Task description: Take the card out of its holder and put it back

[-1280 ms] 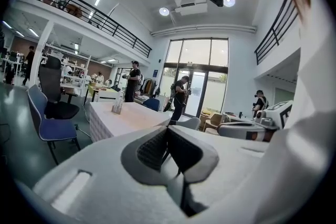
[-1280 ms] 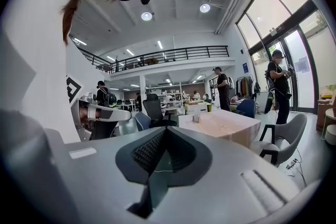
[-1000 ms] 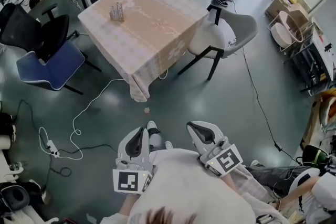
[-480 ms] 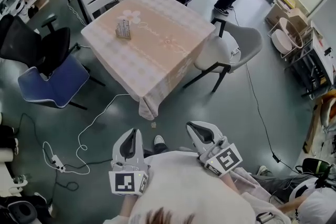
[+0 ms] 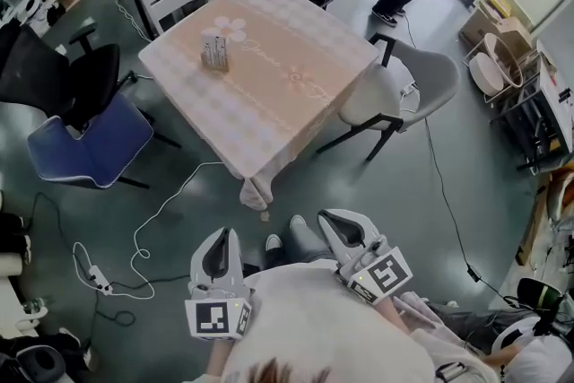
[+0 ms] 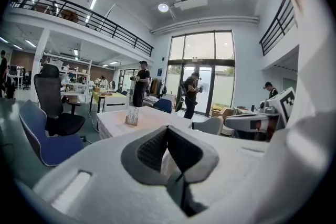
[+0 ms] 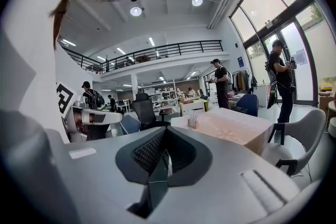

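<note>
The person is standing on the floor, well apart from the table with the pink cloth. Both grippers are being held close to the body, side by side, pointing toward the table. The left gripper is pressing its jaws together with nothing between them. The right gripper is doing the same (its own view is showing the dark jaws meeting in a tight line, with nothing caught there).

The card holder is standing upright on the table top, near the far left corner. Something pale is sticking up out of it. That is probably the card, but it is too small to tell for sure.

From the grippers, the holder is lying far ahead and a bit to the left. So the left gripper is looking like the nearer one, though not by much. Neither gripper is reaching it from here. I am guessing the next job is getting closer to the table. After that comes opening one gripper's jaws, pinching the card from above and lifting it straight up.
</note>
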Available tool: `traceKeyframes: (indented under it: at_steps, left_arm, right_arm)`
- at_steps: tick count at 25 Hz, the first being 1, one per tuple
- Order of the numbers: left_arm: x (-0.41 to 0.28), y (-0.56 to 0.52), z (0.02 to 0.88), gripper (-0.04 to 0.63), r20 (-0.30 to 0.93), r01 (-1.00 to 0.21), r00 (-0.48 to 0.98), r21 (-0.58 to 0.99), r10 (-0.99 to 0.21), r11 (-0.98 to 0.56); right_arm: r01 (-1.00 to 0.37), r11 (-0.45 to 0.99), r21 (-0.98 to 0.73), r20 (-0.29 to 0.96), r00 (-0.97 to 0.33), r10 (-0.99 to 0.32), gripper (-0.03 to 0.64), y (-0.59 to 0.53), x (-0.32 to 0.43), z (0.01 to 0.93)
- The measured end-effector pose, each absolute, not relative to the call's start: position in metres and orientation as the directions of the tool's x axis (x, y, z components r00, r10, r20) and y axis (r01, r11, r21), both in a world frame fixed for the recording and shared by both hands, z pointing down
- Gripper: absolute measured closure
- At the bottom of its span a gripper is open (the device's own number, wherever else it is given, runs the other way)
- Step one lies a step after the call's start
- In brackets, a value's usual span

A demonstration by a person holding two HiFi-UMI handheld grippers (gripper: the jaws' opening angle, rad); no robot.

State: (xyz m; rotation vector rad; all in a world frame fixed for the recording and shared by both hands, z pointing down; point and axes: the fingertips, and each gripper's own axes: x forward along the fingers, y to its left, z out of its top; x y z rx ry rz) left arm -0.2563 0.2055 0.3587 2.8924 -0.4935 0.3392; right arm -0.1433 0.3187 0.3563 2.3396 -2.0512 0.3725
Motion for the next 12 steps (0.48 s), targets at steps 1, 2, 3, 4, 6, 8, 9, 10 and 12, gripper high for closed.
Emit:
traceKeyframes:
  at_steps: [1,2,3,4,6,8,9,10,12]
  left_arm:
    - [-0.253,0.204,0.36,0.595,0.257,-0.349,0.917,0.147,-0.305,-0.926]
    - [-0.249,0.201,0.36,0.595,0.259,-0.35,0.916,0.148,-0.306,-0.925]
    - [-0.244,0.199,0.36,0.595,0.259,-0.351,0.916,0.148,-0.306,-0.925]
    - [-0.238,0.196,0.359,0.595,0.258,-0.351,0.916,0.148,-0.306,-0.925]
    - [-0.226,0.189,0.357,0.595,0.256,-0.356,0.915,0.149,-0.312,-0.923]
    - [-0.212,0.183,0.353,0.595,0.248,-0.367,0.913,0.151,-0.324,-0.918]
    - [-0.204,0.18,0.35,0.595,0.241,-0.37,0.913,0.151,-0.329,-0.916]
    - [-0.197,0.179,0.347,0.595,0.233,-0.372,0.914,0.15,-0.333,-0.916]
    - [-0.183,0.174,0.343,0.595,0.22,-0.374,0.915,0.143,-0.339,-0.916]
  right_arm:
    - [-0.978,-0.143,-0.151,0.184,0.115,-0.976,0.618,0.316,-0.139,0.357]
    - [-0.978,-0.143,-0.153,0.186,0.114,-0.976,0.618,0.314,-0.135,0.357]
    - [-0.978,-0.141,-0.155,0.187,0.111,-0.976,0.618,0.311,-0.129,0.358]
    - [-0.978,-0.139,-0.158,0.188,0.108,-0.976,0.618,0.307,-0.124,0.358]
    - [-0.978,-0.131,-0.161,0.188,0.1,-0.977,0.618,0.299,-0.111,0.356]
    - [-0.981,-0.116,-0.157,0.185,0.086,-0.979,0.618,0.291,-0.097,0.352]
    - [-0.983,-0.107,-0.152,0.182,0.079,-0.98,0.618,0.287,-0.089,0.349]
    - [-0.984,-0.098,-0.148,0.18,0.071,-0.981,0.62,0.284,-0.081,0.347]
    - [-0.987,-0.082,-0.142,0.175,0.056,-0.983,0.619,0.276,-0.067,0.345]
